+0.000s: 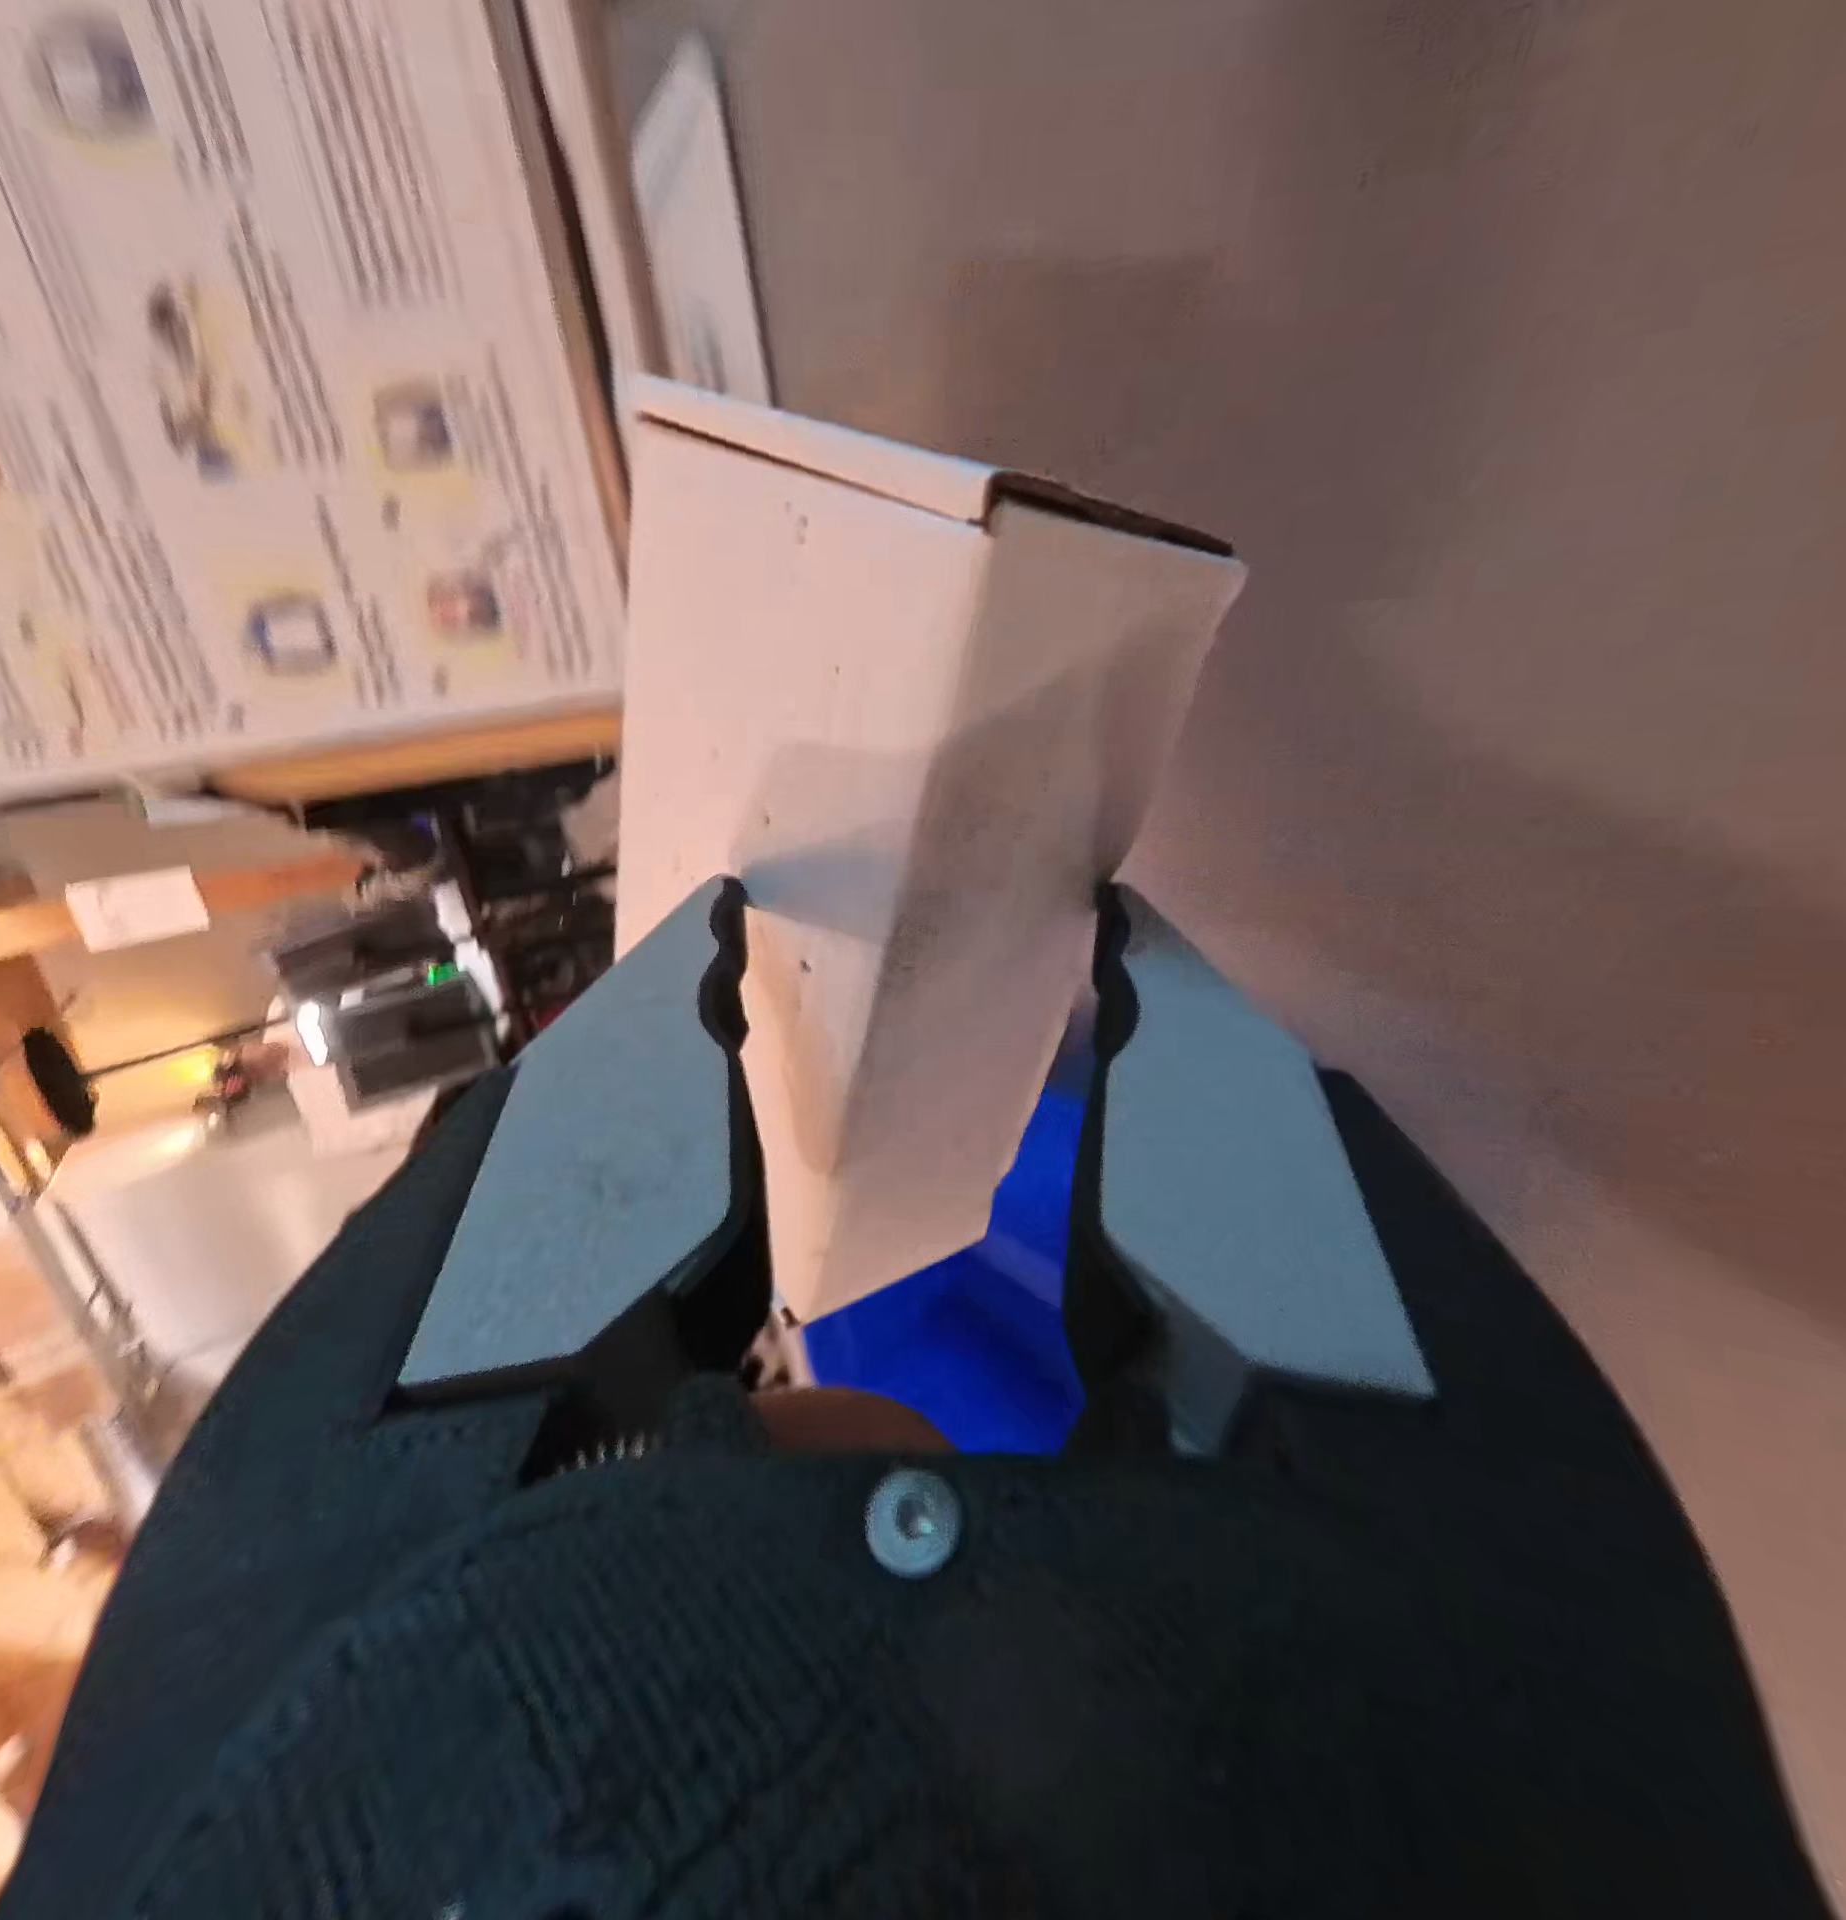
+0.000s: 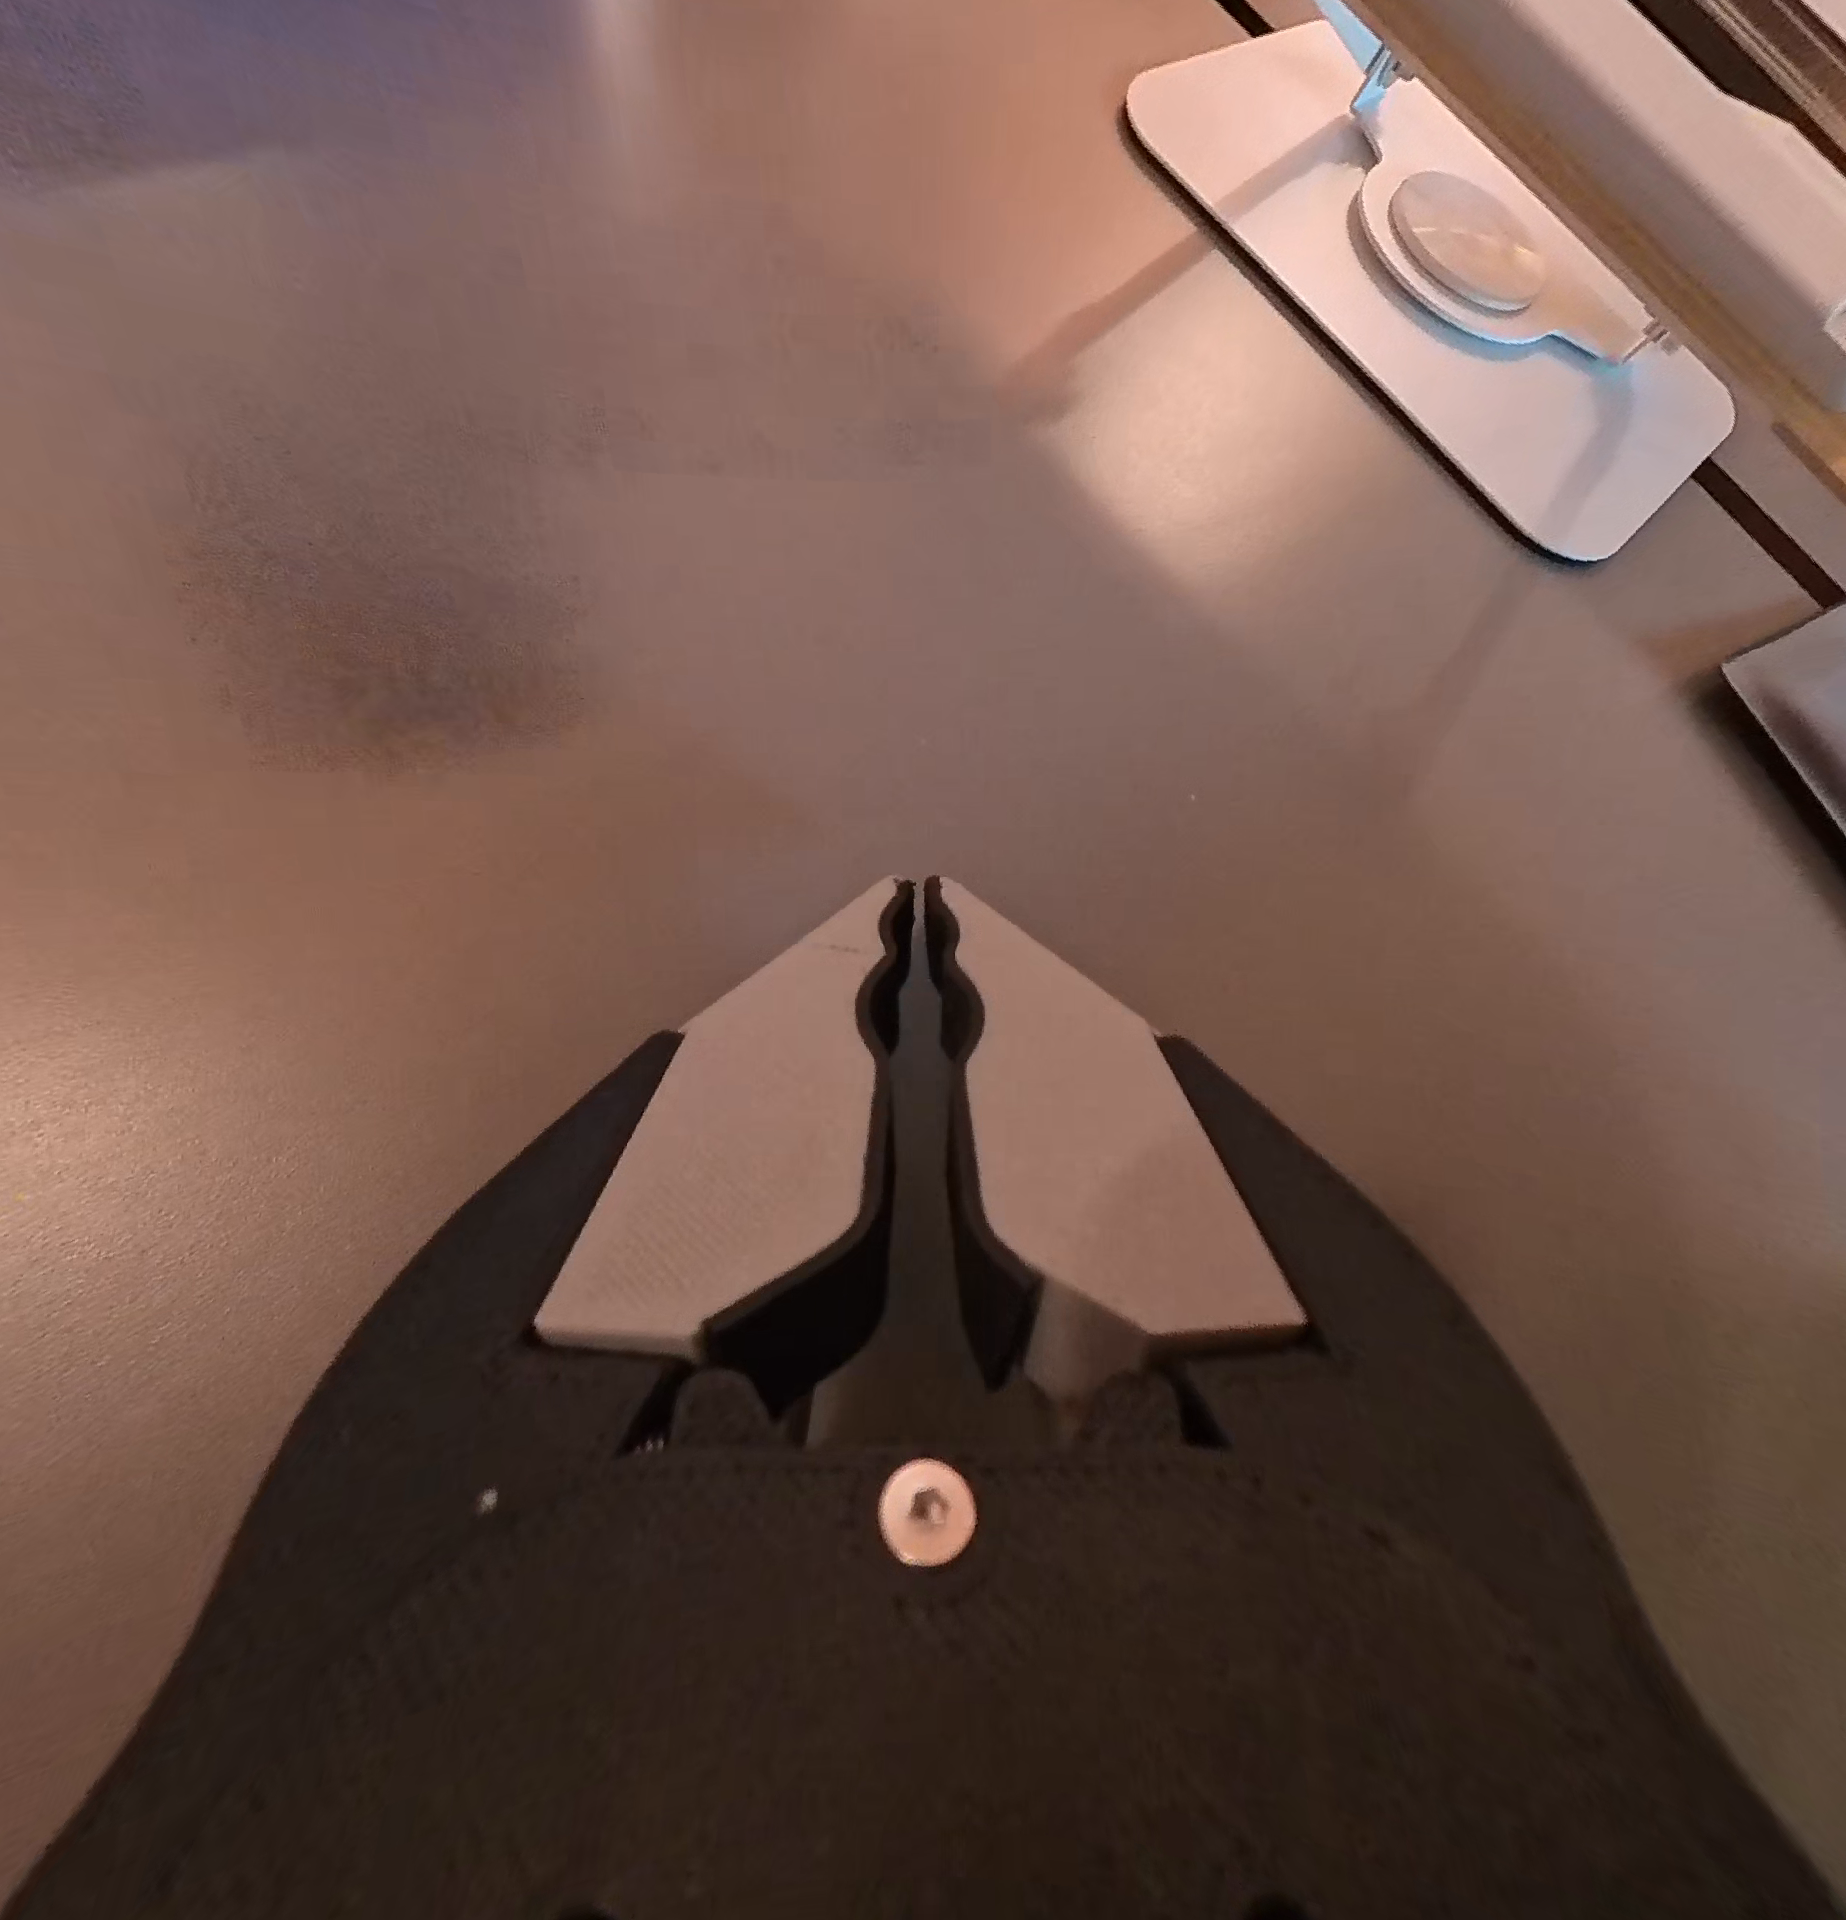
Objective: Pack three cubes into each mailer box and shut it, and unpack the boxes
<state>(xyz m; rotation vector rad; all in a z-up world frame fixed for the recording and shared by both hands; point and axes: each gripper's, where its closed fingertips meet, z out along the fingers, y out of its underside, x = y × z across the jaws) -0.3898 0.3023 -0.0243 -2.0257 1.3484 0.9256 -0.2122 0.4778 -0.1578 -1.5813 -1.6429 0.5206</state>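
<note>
- Left wrist view, grey-brown table (image 1: pixel 1521 520): filling the right half of the tilted frame, carrying soft shadows, lying behind the box.
- Poster board (image 1: pixel 275 364): occupying the upper left, bearing blurred print and small pictures, leaning at a slant.
- White mailer box (image 1: pixel 846 675): sitting between the fingers, being held off the table with its long side running away from the camera; far end showing a brown cardboard edge at one flap; near wall creasing inward where gripped.
- Left gripper (image 1: pixel 917 904): pinching the mailer box, grey fingers (image 1: pixel 607 1122) parted by the box's width and pressing on its two opposite faces.
- Blue cube (image 1: pixel 960 1351): showing only as a blue patch below the near end of the box, between the finger bases; whether inside or behind the box cannot be told.
- Right wrist view, same table (image 2: pixel 483 520): spreading across nearly the whole frame, marked by one dark smudge at the left.
- White flat stand base (image 2: pixel 1418 332): resting at the upper right near the table's edge, carrying a round disc.
- Right gripper (image 2: pixel 920 885): hovering over bare table, fingers pressed together with only a hairline gap at the tips, gripping nothing.
</note>
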